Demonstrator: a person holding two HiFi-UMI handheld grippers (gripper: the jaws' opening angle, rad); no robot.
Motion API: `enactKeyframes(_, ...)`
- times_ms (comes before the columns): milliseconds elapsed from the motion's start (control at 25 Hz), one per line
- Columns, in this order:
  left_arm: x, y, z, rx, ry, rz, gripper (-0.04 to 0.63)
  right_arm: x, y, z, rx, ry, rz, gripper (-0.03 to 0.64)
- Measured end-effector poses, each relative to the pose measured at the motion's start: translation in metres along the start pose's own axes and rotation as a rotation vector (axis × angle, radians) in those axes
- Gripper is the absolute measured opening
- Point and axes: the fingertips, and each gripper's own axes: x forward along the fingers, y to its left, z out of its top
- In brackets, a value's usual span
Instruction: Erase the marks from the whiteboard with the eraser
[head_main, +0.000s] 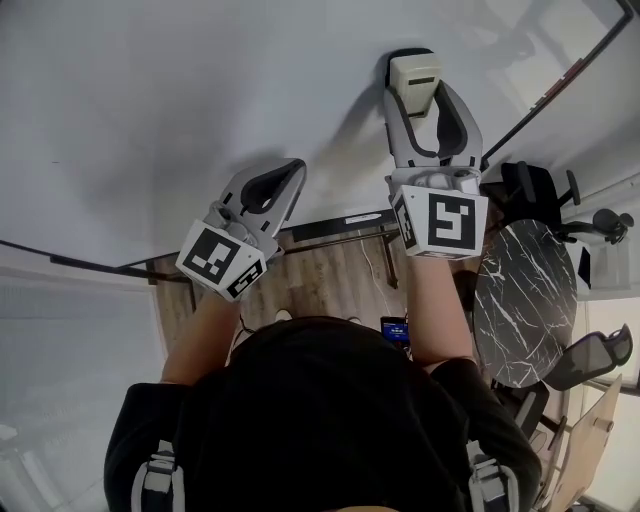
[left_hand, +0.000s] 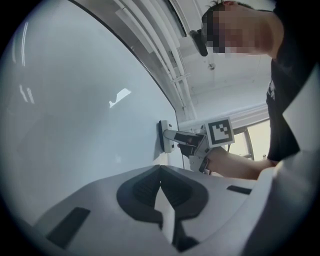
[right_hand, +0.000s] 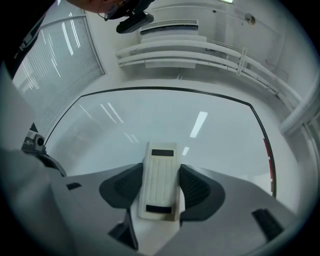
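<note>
The whiteboard (head_main: 200, 100) fills the upper head view and shows no marks. My right gripper (head_main: 425, 95) is shut on the cream eraser (head_main: 414, 72), which is pressed flat against the board. In the right gripper view the eraser (right_hand: 160, 180) sits between the two dark jaws with the whiteboard (right_hand: 165, 120) behind it. My left gripper (head_main: 275, 185) hovers lower left of the right one, shut and holding nothing, close to the board. From the left gripper view the jaw tips meet, and the eraser (left_hand: 165, 136) and the right gripper (left_hand: 192, 142) are seen touching the whiteboard (left_hand: 75, 110).
Below the board's black frame (head_main: 330, 228) lie a wooden floor, a dark marble round table (head_main: 525, 300) and office chairs (head_main: 590, 355) at the right. The person's head and shoulders fill the lower head view. Window blinds (right_hand: 65, 60) stand left of the board.
</note>
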Motion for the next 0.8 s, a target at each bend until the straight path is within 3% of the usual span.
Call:
enactKeyframes(480, 0.002, 0.0, 0.0, -0.001, -0.002, 0.001, 0.005, -0.009, -0.065, -0.038, 0.069, 0.076, -0.121, 0.233)
enactKeyframes(800, 0.001, 0.001, -0.002, -0.004, -0.007, -0.001, 0.005, -0.019, -0.061, -0.044, 0.08, 0.122, -0.097, 0.23)
